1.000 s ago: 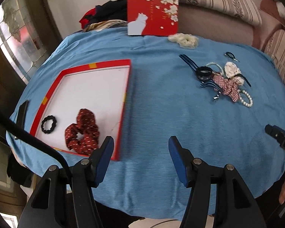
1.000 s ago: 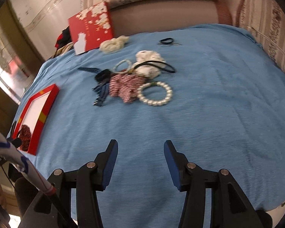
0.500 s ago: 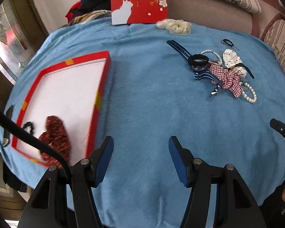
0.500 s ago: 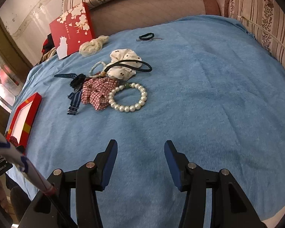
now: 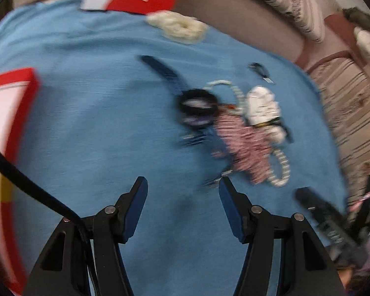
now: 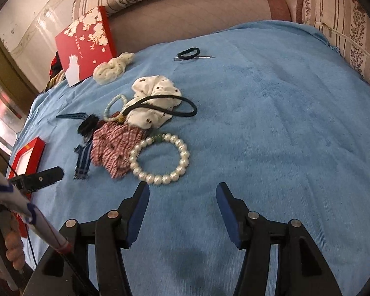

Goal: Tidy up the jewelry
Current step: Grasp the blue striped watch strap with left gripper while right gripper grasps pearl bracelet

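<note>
Most of the pile is unsorted: pearl bracelet, checked scrunchie. Left hand-held gripper spread, empty; right hand-held gripper opening, empty.

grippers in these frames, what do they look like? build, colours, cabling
Both alike: left gripper and right gripper have black skeletal frames with silver pivot bolts and two fingers faced with blue pads. A black cable crosses the left view.

Jewelry pile on blue cloth: pearl bracelet lies flat, touching red-checked scrunchie. White dotted scrunchie behind it, black hair band looped across. Striped blue ribbon at left. Cream scrunchie and small black tie lie apart. Red-rimmed tray far left.
</note>
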